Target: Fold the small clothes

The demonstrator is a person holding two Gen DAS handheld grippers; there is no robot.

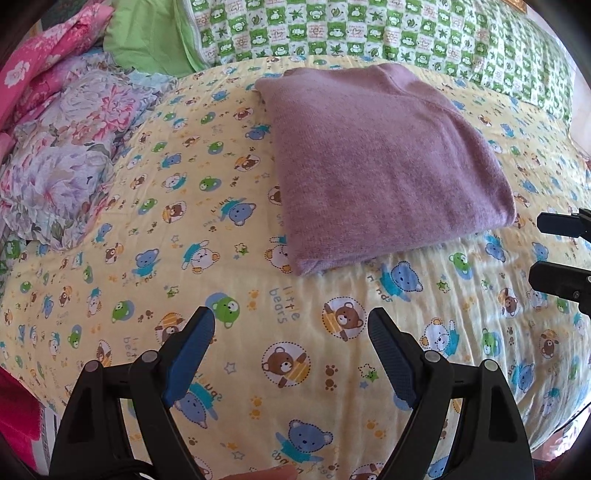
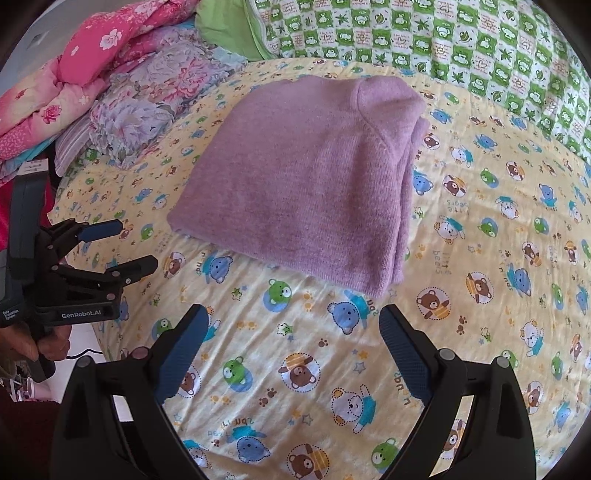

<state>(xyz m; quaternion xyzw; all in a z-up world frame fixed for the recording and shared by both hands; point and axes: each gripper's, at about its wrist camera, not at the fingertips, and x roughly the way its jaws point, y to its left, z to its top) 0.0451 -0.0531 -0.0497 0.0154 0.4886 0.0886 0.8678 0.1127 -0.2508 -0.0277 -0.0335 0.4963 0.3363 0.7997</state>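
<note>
A purple knit garment (image 1: 384, 162) lies folded into a flat rectangle on the yellow bear-print bed sheet (image 1: 258, 288); it also shows in the right wrist view (image 2: 310, 192). My left gripper (image 1: 291, 328) is open and empty, hovering over the sheet just short of the garment's near edge. My right gripper (image 2: 295, 325) is open and empty, also a little short of the garment. The left gripper shows in the right wrist view (image 2: 136, 247) at the left, open. The right gripper's fingers (image 1: 557, 225) show at the right edge of the left wrist view.
A floral purple pillow (image 1: 62, 162) and pink floral quilts (image 2: 92, 59) are piled at the far left. A green checked quilt (image 1: 369, 29) runs along the back of the bed. The bed's near edge drops off at the lower left (image 2: 92, 339).
</note>
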